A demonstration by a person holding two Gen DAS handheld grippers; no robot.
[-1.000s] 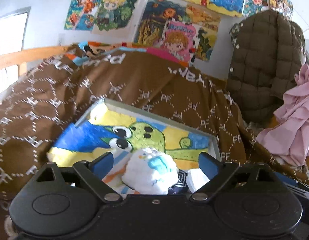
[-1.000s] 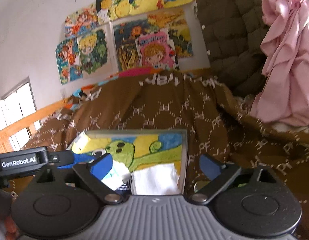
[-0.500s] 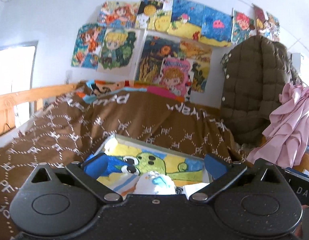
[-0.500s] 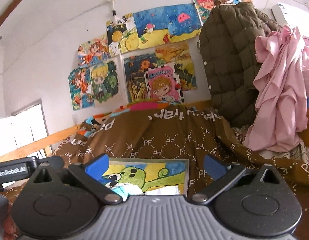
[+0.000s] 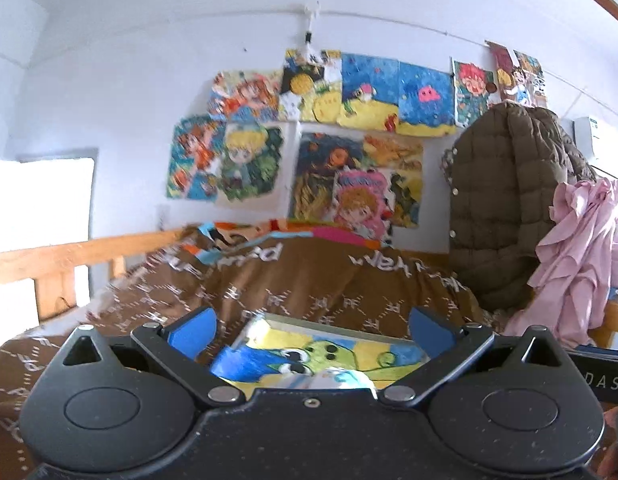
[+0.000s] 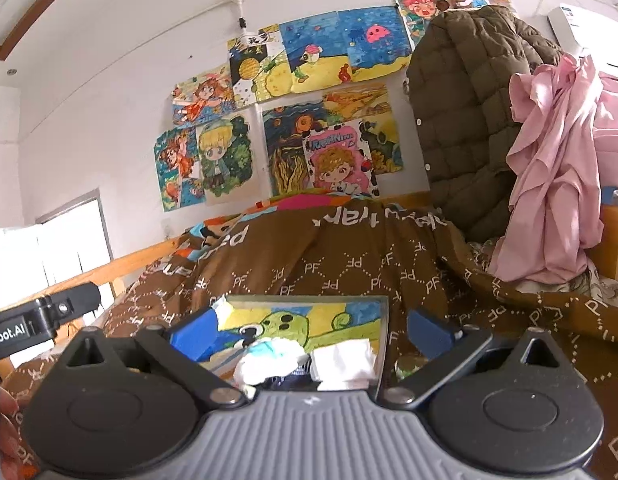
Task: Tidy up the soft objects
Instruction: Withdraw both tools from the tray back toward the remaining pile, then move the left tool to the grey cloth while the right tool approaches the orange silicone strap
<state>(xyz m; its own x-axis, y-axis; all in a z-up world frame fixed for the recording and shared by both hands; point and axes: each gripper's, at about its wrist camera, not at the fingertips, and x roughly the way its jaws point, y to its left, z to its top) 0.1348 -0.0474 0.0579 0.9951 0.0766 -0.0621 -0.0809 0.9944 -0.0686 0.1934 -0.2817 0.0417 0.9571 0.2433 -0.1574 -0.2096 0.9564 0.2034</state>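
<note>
A flat painted board [image 6: 341, 316] with a green cartoon creature lies on the brown bed cover; it also shows in the left wrist view [image 5: 349, 348]. On it sit a rolled white-and-blue cloth bundle [image 6: 269, 360], a folded white cloth [image 6: 345, 362] to its right, and a dark item between them at the near edge. The bundle's top shows in the left wrist view [image 5: 333, 378]. My left gripper [image 5: 311, 326] is open and empty, raised above the board. My right gripper [image 6: 311, 330] is open and empty, above the cloths.
The brown patterned bed cover [image 6: 349, 264] fills the bed. A brown quilted jacket [image 6: 469, 120] and a pink garment [image 6: 557, 168] hang at the right. Drawings [image 5: 349, 120] cover the wall. A wooden rail [image 5: 69, 256] runs at the left.
Both grippers have lifted and tilted upward, away from the board. The cloths have dropped low in both views. Both stay open.
</note>
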